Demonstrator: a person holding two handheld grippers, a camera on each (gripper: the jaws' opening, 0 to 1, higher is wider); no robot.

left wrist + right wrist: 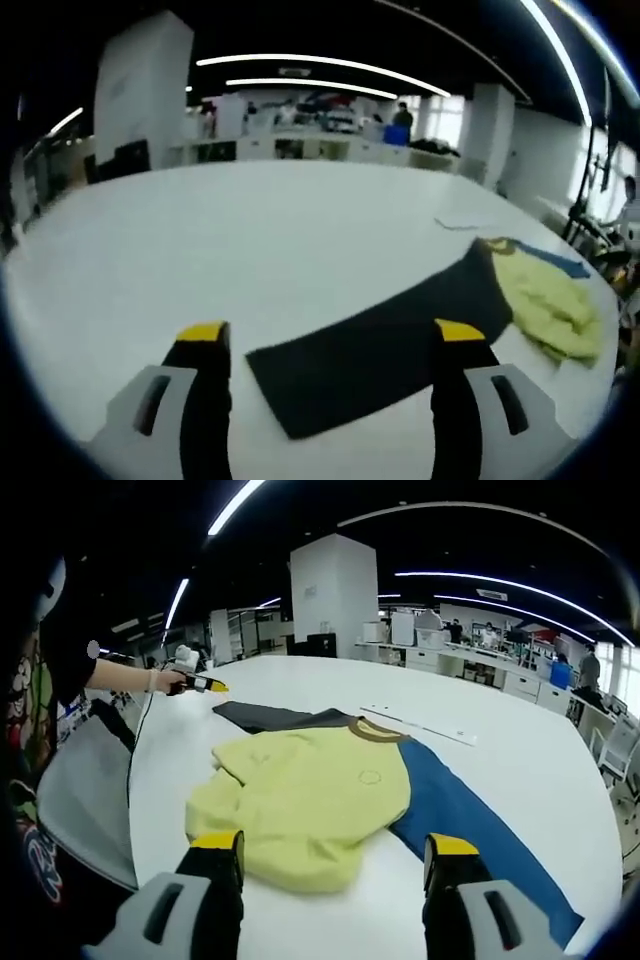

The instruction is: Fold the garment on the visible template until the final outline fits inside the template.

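A yellow shirt [310, 795] with a brown collar [375, 730] lies on the white table, bunched at its near left side. Its long blue sleeve [470, 830] stretches toward the table's near right. The dark template [262, 717] sticks out from under the shirt's far side. My right gripper [333, 845] stands open just short of the shirt's near hem, nothing between its jaws. In the left gripper view the template [370, 350] runs from between my open left gripper [330, 335] to the shirt [548, 300]. A hand holds the left gripper [213, 687] past the template.
A thin white strip [420, 725] lies on the table beyond the collar, and a white sheet [465, 221] shows near it. The person's body and grey fabric [85, 790] stand at the table's left edge. Desks, a pillar [335, 595] and people are far behind.
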